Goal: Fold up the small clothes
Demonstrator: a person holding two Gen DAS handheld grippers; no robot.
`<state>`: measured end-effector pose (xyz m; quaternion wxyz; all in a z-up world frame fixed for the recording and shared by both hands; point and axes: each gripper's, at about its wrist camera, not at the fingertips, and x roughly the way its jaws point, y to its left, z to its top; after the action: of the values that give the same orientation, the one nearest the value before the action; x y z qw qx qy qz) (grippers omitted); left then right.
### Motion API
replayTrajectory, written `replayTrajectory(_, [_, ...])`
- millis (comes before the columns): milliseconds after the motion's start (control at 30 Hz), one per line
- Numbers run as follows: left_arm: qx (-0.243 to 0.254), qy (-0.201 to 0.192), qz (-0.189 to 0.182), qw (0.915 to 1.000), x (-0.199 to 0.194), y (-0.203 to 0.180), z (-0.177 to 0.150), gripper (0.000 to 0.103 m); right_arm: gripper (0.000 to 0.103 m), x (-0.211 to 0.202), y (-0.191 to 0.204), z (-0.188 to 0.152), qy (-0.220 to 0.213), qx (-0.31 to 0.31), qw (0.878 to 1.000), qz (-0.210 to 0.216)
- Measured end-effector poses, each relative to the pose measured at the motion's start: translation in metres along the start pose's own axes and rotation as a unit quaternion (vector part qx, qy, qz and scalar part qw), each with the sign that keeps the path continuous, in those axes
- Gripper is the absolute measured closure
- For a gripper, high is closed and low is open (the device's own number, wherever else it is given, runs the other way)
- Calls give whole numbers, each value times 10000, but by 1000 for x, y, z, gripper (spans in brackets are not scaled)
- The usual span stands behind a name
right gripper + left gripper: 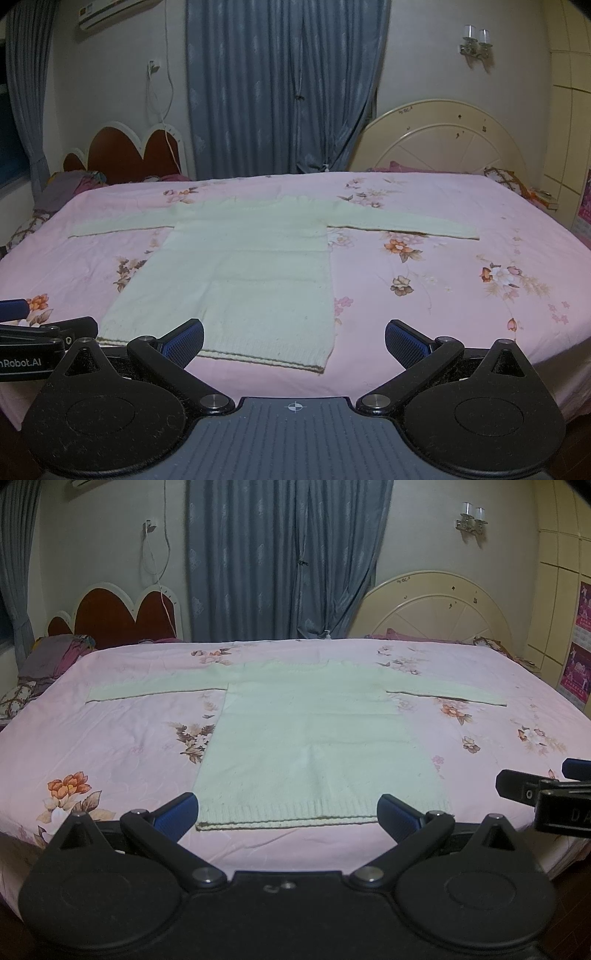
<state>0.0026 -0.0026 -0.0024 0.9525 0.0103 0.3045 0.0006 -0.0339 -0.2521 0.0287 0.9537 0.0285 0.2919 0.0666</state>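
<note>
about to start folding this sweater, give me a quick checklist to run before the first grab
1. Sweater lies flat on the bed, both sleeves spread out: ok.
2. Left gripper open, nothing held: ok.
3. Right gripper open, nothing held: ok.
4. Hem in view near both grippers: ok.
5. Nothing lying on the sweater: ok.
6. Whether either gripper touches the fabric: cannot tell.

My pale sweater (310,738) is matt, ribbed knit wool, lying on a smooth pink floral cotton sheet (122,738). My left gripper (288,814) is matt black plastic with textured blue rubber pads (177,812) and shiny metal pivots.
</note>
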Motion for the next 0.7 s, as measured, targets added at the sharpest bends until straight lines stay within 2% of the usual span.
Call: replayTrajectory(700, [-4, 43, 41, 10000, 7, 8, 2, 0, 0, 10, 8, -1, 55, -7, 10000, -1])
